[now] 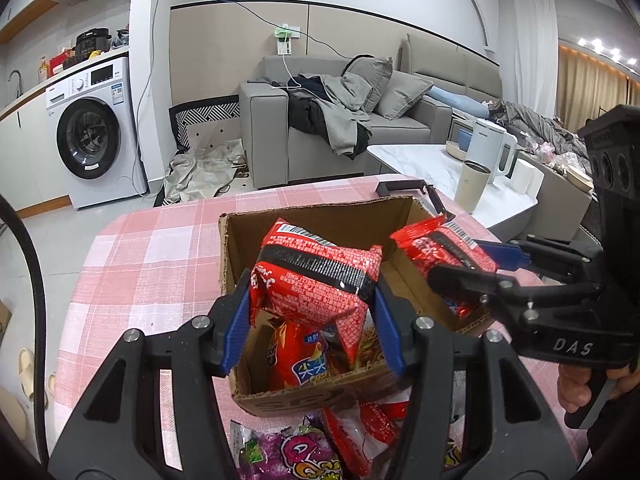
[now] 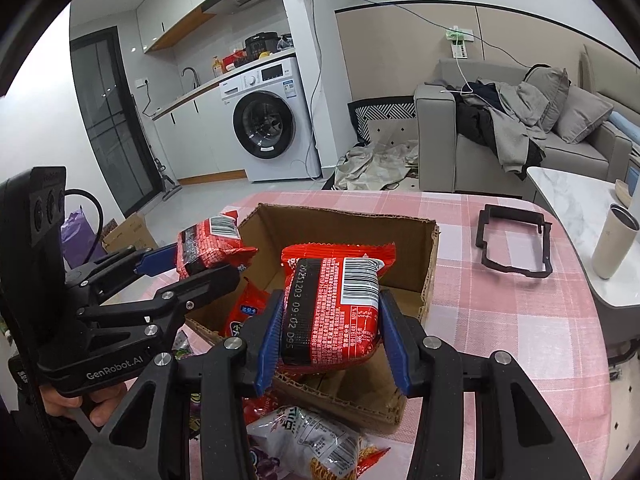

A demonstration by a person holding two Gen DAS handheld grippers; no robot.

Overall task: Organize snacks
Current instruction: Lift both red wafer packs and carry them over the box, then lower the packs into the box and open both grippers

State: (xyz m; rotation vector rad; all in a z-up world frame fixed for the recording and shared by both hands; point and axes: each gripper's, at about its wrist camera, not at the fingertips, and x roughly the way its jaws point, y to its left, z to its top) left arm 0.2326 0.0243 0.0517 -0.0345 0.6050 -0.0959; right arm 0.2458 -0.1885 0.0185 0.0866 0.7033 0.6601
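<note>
A cardboard box (image 2: 428,264) sits on the tabletop (image 2: 500,320), snack packets (image 2: 308,440) before it, a frame (image 2: 514,246) to its right, a sofa (image 2: 480,152) behind.

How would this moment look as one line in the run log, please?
left tool: shut on red packet | right tool: shut on second red packet | both above cardboard box | box holds one snack bag

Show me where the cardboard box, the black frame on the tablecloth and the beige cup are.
cardboard box (image 2: 344,228): right wrist view, inner back wall.
black frame (image 2: 514,268): right wrist view, near bar of the frame.
beige cup (image 2: 612,248): right wrist view, side of its body.
</note>
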